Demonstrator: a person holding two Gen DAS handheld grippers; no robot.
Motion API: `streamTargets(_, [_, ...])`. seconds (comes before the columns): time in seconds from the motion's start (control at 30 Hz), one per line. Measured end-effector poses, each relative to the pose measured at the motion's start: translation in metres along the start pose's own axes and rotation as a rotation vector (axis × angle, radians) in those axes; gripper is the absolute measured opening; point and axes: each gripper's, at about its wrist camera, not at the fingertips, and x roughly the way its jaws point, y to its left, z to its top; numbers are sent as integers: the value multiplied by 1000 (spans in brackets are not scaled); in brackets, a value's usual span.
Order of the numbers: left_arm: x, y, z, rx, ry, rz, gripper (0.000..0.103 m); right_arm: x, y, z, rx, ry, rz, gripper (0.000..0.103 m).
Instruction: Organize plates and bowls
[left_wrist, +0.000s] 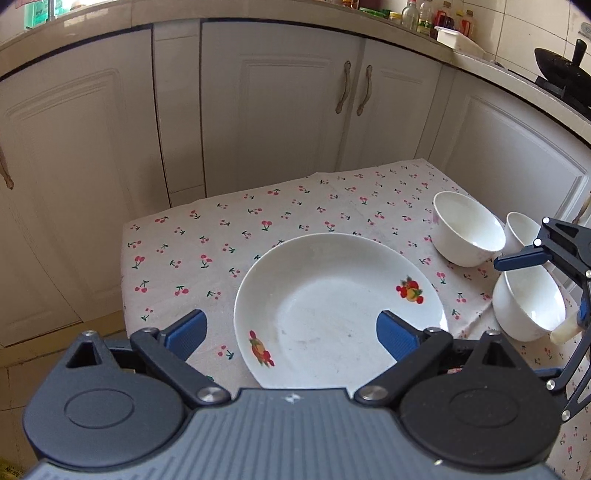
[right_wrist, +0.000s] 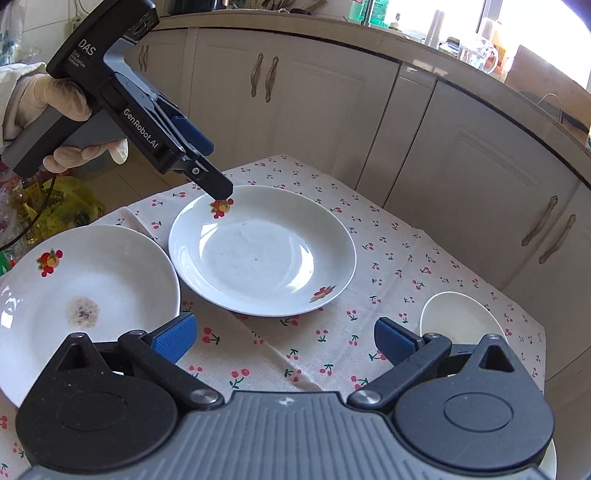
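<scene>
Two plates, three bowls, nothing stacked yet as far as I can see. Task looks barely started.

Nearest, right wrist view: right gripper (right_wrist: 284, 341) has its jaws spread wide, nothing between the pads, only the cherry-print tablecloth (right_wrist: 388, 254) below. Just left of it sits the stained plate (right_wrist: 107, 291), brown residue patch in its well, fruit decal near the rim. Right of the gripper a white bowl (right_wrist: 458, 314) peeks out, partly hidden behind the gripper body.

Left wrist view: left gripper (left_wrist: 291, 334) is also wide open and empty, hovering over the near edge of the clean plate (left_wrist: 332, 306); one finger is above the plate's well, the other off its left rim over the cloth. No contact that I can tell.

Middle distance: the clean plate lies near the table centre, next to the stained plate; whether their rims touch is unclear. In the right wrist view a gloved hand (right_wrist: 55, 107) holds the left gripper over this plate's rim.

Right side of the left view: near bowl (left_wrist: 528, 306), far bowl (left_wrist: 467, 230) and a third bowl (left_wrist: 519, 230) mostly hidden behind the right gripper. All upright, clustered close, separate, not nested.

Far: cream cabinet doors (left_wrist: 280, 110), then the counter with bottles (left_wrist: 424, 16) and a black pan (left_wrist: 561, 70).

Left to do, my read: stack plate on plate, nest the three bowls. The left gripper seems set for a plate grab.
</scene>
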Motion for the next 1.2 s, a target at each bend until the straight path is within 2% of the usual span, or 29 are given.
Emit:
streamTargets(0.27, [39, 7, 8, 22, 62, -34, 96, 39, -7, 9, -12, 95, 61, 103])
streamTargets(0.37, [48, 12, 10, 14, 79, -52, 96, 49, -10, 12, -8, 123, 110, 103])
streamTargets(0.57, [58, 18, 10, 7, 105, -92, 95, 67, -14, 18, 20, 168, 180, 94])
streamTargets(0.97, [73, 19, 15, 29, 154, -147, 84, 85, -12, 27, 5, 203, 227, 94])
streamTargets(1.2, [81, 18, 19, 45, 169, -179, 84, 93, -13, 29, 6, 222, 235, 94])
